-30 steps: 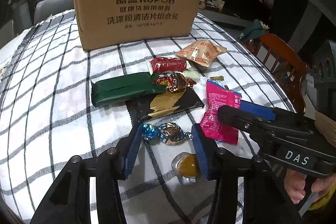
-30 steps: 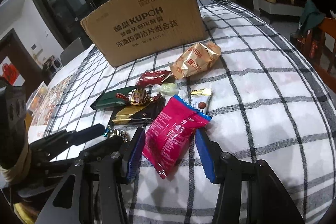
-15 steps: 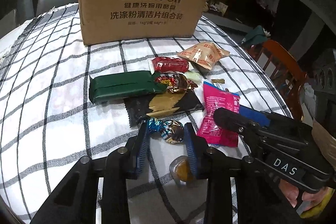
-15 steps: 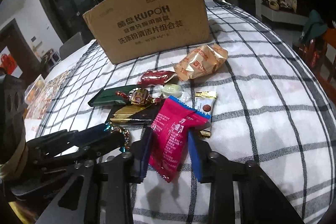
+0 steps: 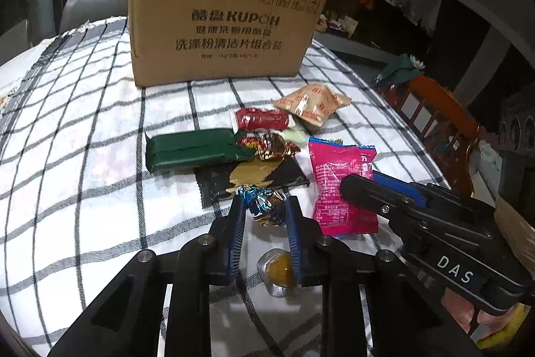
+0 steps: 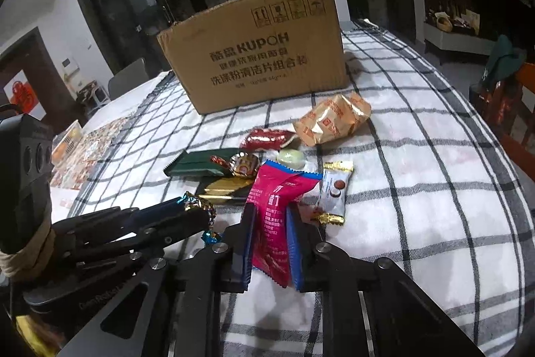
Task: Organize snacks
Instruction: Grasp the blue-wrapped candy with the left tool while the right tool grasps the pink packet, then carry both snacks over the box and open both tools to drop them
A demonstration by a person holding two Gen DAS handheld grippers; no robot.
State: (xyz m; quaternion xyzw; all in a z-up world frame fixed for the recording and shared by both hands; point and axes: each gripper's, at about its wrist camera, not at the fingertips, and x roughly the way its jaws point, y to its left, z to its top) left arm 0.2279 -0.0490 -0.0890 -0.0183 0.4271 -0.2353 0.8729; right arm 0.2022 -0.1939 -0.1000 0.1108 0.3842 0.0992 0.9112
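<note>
My left gripper [image 5: 264, 206] is shut on a blue foil candy [image 5: 264, 206], which also shows in the right wrist view [image 6: 197, 206]. My right gripper [image 6: 269, 216] is shut on a pink snack packet [image 6: 276, 216], also seen in the left wrist view [image 5: 337, 186]. A cardboard box [image 5: 220, 25] stands at the back of the checked tablecloth [image 5: 83, 156]. Between box and grippers lie a green bar [image 5: 194, 149], a black and gold packet [image 5: 254, 179], a red packet [image 5: 260, 119], a gold foil candy [image 5: 271, 144] and a tan pouch [image 5: 311, 104].
A clear-wrapped amber candy [image 5: 279, 266] lies under my left gripper. A small white packet [image 6: 334, 193] and a pale green candy [image 6: 291, 156] lie by the pink packet. A wooden chair [image 5: 441, 112] stands off the table's right edge. Printed sheets [image 6: 87, 153] lie at the left.
Both grippers closed: the left on the blue foil candy, the right on the pink packet, which now stands squeezed upright between the fingers.
</note>
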